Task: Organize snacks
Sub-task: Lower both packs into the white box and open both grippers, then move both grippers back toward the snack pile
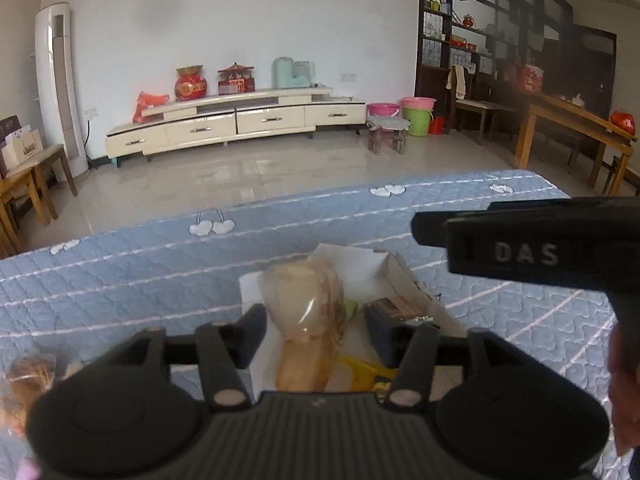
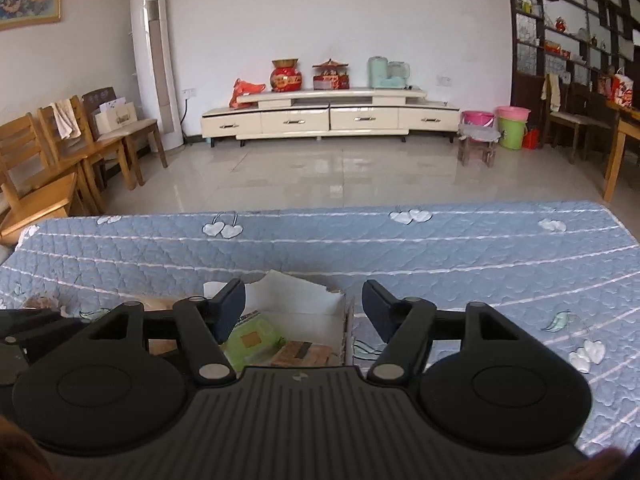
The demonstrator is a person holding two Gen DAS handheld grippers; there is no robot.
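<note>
While both grippers hang over the white cardboard box on the blue quilted table, their jaws stand spread and pinch nothing. The left gripper is above the box's near end, a clear-wrapped bread roll lying between its fingers, untouched by either pad. The right gripper straddles the box's right wall. Inside the box lie a green packet and a brown packet. Another wrapped pastry lies left of the box.
</note>
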